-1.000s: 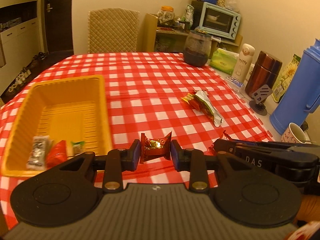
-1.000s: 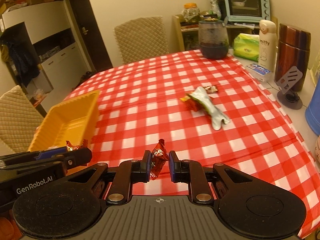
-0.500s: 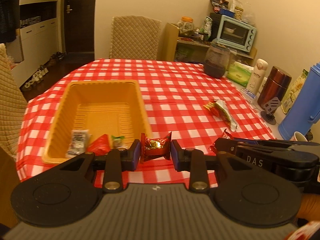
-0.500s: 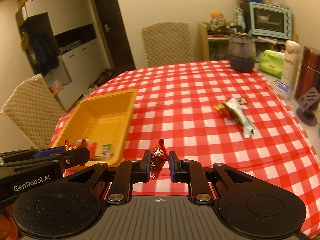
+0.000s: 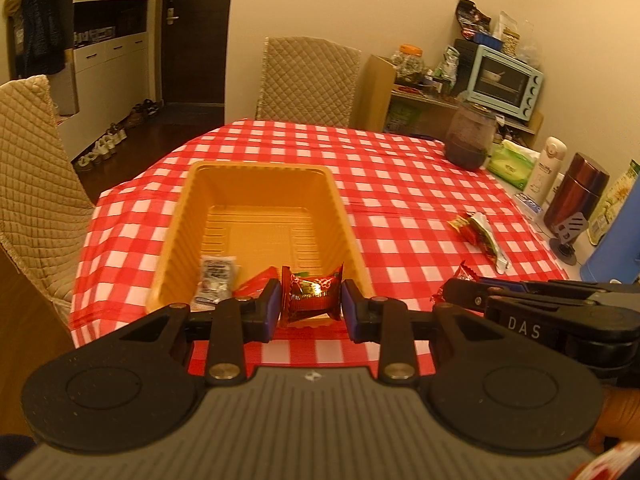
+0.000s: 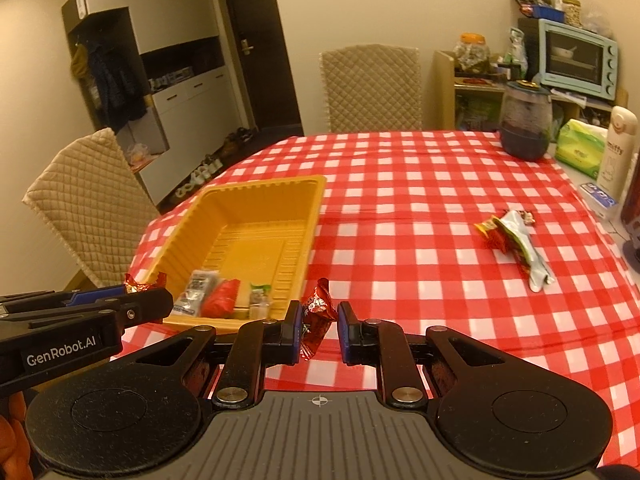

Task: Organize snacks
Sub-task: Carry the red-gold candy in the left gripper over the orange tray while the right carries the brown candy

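My left gripper (image 5: 311, 307) is shut on a red foil candy (image 5: 312, 297) and holds it above the near end of the yellow tray (image 5: 256, 208). My right gripper (image 6: 318, 326) is shut on another red foil candy (image 6: 316, 318), to the right of the tray (image 6: 308, 216). The tray holds a white packet (image 5: 214, 278), a red packet (image 6: 222, 302) and a small green-topped packet (image 6: 259, 298) at its near end. A few more snack wrappers (image 6: 514, 240) lie on the checked cloth to the right, also seen in the left wrist view (image 5: 478, 236).
A dark glass jar (image 6: 524, 120), green tissue pack (image 6: 580, 146), white bottle (image 6: 616, 148), brown flask (image 5: 576, 192) and blue jug (image 5: 612, 240) stand along the table's right side. Quilted chairs stand at the far end (image 5: 308, 80) and at the left (image 5: 32, 184).
Both grippers have pulled back and up from the table and shifted left, each still holding its candy. The tray now lies straight ahead of the left gripper.
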`<state>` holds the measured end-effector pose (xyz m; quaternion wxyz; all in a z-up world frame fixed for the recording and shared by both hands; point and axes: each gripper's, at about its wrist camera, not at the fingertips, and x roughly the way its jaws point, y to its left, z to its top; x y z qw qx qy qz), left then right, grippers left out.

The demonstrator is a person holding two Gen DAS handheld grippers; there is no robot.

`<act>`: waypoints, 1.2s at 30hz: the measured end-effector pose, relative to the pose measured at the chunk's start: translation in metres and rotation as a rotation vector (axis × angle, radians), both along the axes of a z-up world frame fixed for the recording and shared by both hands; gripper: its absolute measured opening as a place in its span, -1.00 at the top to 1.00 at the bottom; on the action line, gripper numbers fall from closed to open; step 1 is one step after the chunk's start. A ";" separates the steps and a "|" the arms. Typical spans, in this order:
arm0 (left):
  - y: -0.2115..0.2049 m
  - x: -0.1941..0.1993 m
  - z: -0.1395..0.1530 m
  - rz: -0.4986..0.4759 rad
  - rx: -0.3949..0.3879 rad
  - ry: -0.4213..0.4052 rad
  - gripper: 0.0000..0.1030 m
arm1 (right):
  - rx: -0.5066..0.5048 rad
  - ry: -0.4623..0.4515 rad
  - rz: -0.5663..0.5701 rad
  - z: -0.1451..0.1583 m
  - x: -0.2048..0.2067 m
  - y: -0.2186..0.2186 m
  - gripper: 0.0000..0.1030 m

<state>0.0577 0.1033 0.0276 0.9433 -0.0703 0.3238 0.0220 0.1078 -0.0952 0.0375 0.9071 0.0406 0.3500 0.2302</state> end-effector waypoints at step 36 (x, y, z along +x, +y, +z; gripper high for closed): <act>0.071 0.085 -0.032 0.070 -0.014 0.062 0.43 | -0.021 0.022 0.134 -0.026 0.097 0.094 0.64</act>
